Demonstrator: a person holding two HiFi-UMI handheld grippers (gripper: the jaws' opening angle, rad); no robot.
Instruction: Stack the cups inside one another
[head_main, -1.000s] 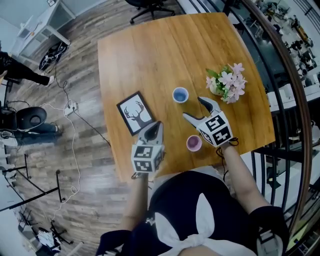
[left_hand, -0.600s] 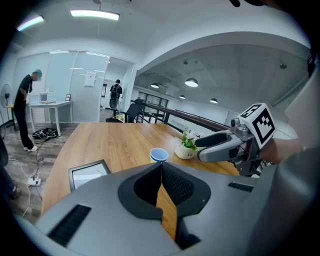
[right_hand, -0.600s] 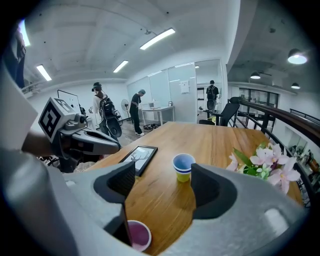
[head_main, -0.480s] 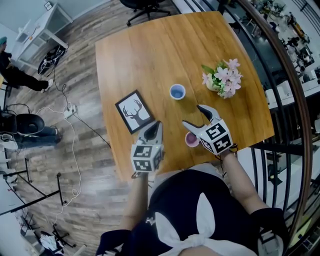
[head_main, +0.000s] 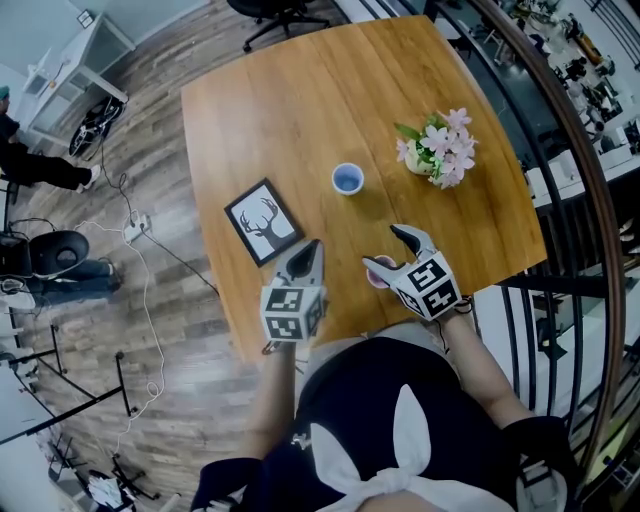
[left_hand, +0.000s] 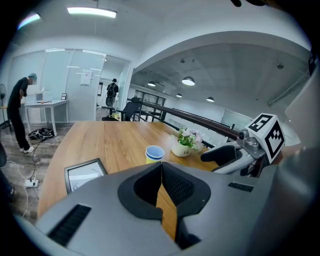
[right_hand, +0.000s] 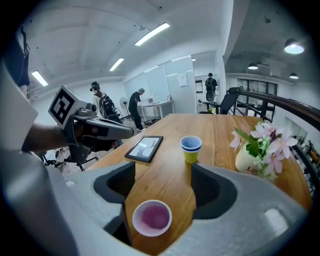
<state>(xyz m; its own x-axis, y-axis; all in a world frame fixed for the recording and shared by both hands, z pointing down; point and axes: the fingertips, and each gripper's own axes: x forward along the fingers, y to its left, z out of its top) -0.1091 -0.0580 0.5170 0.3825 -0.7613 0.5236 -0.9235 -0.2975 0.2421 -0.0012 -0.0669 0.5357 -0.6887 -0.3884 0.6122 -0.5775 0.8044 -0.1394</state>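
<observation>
A small pink cup (right_hand: 151, 218) stands near the table's front edge, between the spread fingers of my right gripper (right_hand: 163, 169); the pads do not touch it. In the head view the pink cup (head_main: 377, 273) is mostly hidden by that open gripper (head_main: 392, 251). A yellow cup with a blue rim (head_main: 347, 179) stands farther out at mid-table, and the same cup (right_hand: 191, 148) shows straight ahead of the right jaws. My left gripper (head_main: 306, 260) hovers to the left of the pink cup. Its jaws are shut and hold nothing (left_hand: 161, 167).
A white pot of pink flowers (head_main: 436, 152) stands right of the blue-rimmed cup. A black-framed deer picture (head_main: 262, 220) lies on the table (head_main: 300, 90) at the left. A railing runs along the right side. People stand at desks beyond the table's far end.
My right gripper has drawn back toward the table's front edge, so the pink cup now sits between its jaws rather than beside them. The left gripper has stayed put.
</observation>
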